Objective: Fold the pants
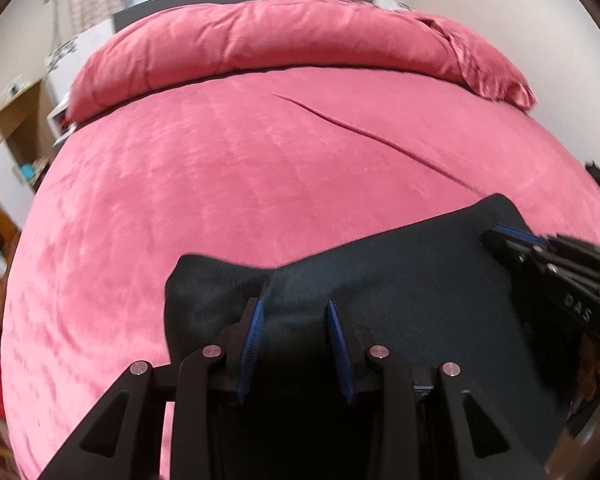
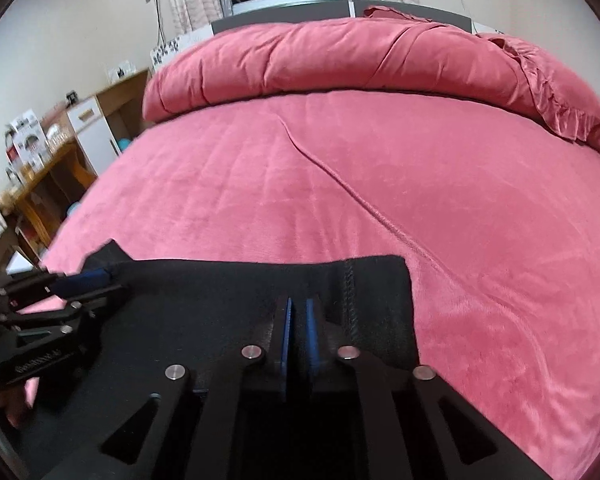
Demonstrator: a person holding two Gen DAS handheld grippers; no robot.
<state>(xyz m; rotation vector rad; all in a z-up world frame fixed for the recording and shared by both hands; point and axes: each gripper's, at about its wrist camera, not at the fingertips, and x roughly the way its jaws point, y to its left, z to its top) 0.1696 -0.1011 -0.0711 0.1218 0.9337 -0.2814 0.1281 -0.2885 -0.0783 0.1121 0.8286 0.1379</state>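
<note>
1. The black pants (image 1: 400,304) sit at the near edge of the bed (image 1: 260,200), on top of the pink fuzzy blanket (image 2: 420,200). The part in view looks like a flat dark panel with a fairly straight far edge.
2. Left gripper (image 1: 296,308): its blue-padded fingers (image 1: 254,336) stand apart, with dark fabric bunched up between them. They're spread, not pinched together, so I can't honestly tell whether they have any real hold on the cloth.
3. Right gripper (image 2: 298,304): fingers (image 2: 312,332) nearly closed, only a thin gap between the blue pads, clamped on the pants close to a stitched seam that runs just to the right of them.
4. From the left wrist view, the right gripper comes in from the right side and bites the far right corner of the pants. From the right wrist view, the left gripper is over at the left corner of the fabric.
5. A long crease runs diagonally across the blanket toward the pants.
6. A rolled-up pink duvet (image 2: 340,64) lies across the head of the bed, and a wooden shelf unit (image 2: 48,168) full of clutter stands off to the left.
</note>
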